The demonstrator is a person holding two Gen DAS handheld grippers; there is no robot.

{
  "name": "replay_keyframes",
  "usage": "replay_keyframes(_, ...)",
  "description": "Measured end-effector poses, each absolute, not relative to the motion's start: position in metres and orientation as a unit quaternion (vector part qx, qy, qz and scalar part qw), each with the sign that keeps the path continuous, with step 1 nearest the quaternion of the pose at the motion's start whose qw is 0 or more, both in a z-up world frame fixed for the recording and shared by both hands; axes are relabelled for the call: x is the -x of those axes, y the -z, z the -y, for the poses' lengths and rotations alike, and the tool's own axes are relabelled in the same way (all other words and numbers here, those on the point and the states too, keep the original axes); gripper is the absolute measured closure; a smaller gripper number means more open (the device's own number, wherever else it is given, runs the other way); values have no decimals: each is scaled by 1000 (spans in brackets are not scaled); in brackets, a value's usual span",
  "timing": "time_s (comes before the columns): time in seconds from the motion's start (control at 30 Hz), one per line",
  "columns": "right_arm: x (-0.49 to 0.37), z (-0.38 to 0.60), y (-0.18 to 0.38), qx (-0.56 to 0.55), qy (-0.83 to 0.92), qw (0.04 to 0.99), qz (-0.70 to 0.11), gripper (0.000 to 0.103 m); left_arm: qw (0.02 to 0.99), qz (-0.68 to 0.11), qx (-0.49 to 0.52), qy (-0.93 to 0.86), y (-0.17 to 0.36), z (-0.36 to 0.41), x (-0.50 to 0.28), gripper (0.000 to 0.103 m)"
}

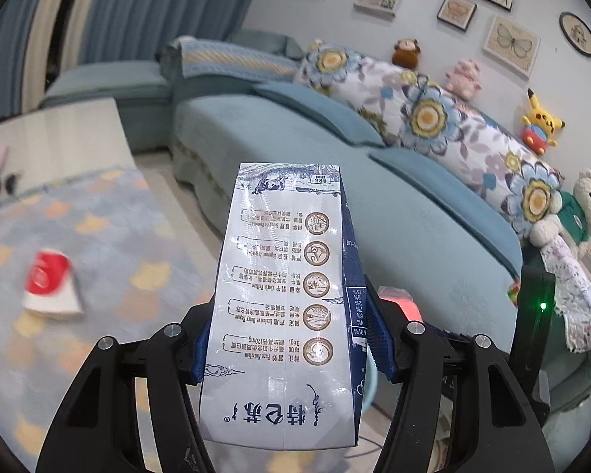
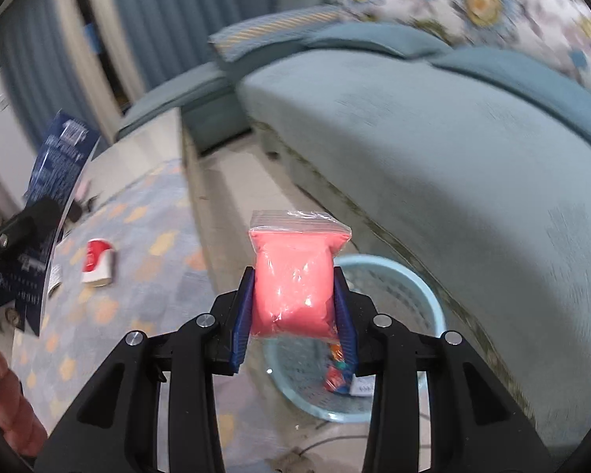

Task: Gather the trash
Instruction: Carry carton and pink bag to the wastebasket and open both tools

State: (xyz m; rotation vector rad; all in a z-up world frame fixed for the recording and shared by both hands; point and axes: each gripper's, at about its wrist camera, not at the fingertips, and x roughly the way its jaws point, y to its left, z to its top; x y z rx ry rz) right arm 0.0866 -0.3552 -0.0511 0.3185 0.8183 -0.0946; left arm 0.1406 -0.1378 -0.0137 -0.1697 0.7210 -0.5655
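Teal sofa (image 1: 295, 149), blue curtains (image 1: 145, 4), framed pictures (image 1: 512, 45); patterned rug (image 1: 110, 244), perhaps.

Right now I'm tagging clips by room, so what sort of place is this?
Most likely a home living room. A long blue sofa runs under framed pictures on the wall, with stuffed toys along its back. Long curtains hang at one end.

The right gripper (image 2: 293, 307) clamps a pink bag (image 2: 293, 276) above a blue basket (image 2: 429, 307).
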Motion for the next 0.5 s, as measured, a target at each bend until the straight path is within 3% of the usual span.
replay_keyframes(0.43, -85, 404, 125, -210, 101, 855, -462, 66, 853, -412, 85, 310, 87, 184, -155, 43)
replay_keyframes(0.5, -86, 406, 129, -213, 102, 853, -466, 66, 848, -417, 88, 314, 92, 186, -158, 39)
